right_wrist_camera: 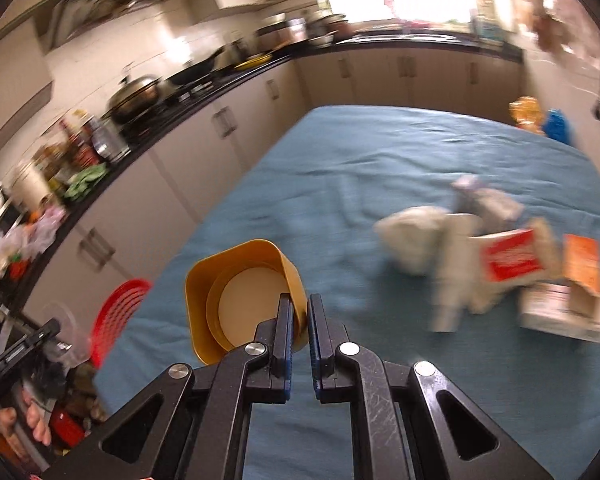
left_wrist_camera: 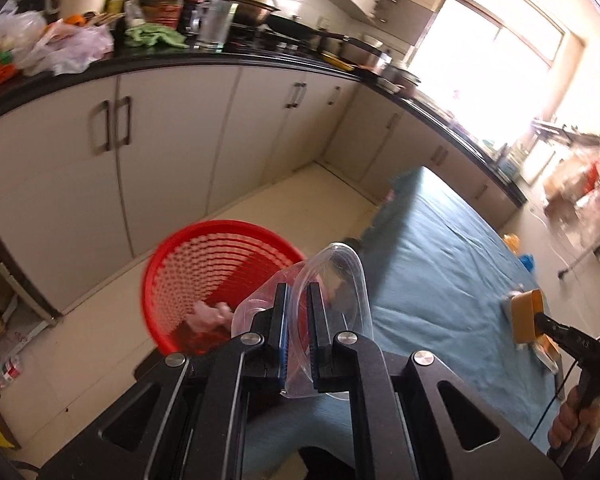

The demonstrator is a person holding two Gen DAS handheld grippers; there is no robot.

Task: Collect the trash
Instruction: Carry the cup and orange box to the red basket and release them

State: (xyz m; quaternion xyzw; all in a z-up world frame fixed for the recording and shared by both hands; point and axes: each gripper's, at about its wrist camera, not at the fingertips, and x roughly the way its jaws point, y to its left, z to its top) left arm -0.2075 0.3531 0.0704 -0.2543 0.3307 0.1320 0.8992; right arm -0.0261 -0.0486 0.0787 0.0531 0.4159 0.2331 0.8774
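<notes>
From the left wrist view, my left gripper [left_wrist_camera: 298, 300] has its jaws closed tight on the rim of a clear plastic container [left_wrist_camera: 332, 292], which stands up between the pads and tilts toward the red basket [left_wrist_camera: 220, 276]. The basket sits on the floor just beside the worktop [left_wrist_camera: 440, 264] with its blue cloth, and some pinkish scraps already lie in its bottom. The container hangs near the basket's rim, not yet clearly over the opening. At the right edge I see the right gripper [left_wrist_camera: 540, 320] carrying a yellow tub [left_wrist_camera: 526, 314] above the cloth.

From the right wrist view, the right gripper [right_wrist_camera: 299, 312] is clamped on the near wall of the yellow tub [right_wrist_camera: 240, 296], one pad inside and one outside; the tub tips open-side up and looks empty apart from a pale bottom. Well apart to the right, a blurred heap of cartons and crumpled paper [right_wrist_camera: 500, 256] waits on the worktop [right_wrist_camera: 360, 160]. The red basket [right_wrist_camera: 118, 320] shows at lower left, with the left gripper [right_wrist_camera: 24, 344] beside it.

I judge this the carry-to-bin step, both hands loaded. Next I need to bring the container squarely over the basket mouth before opening the left jaws, then swing the tub across to follow it.
</notes>
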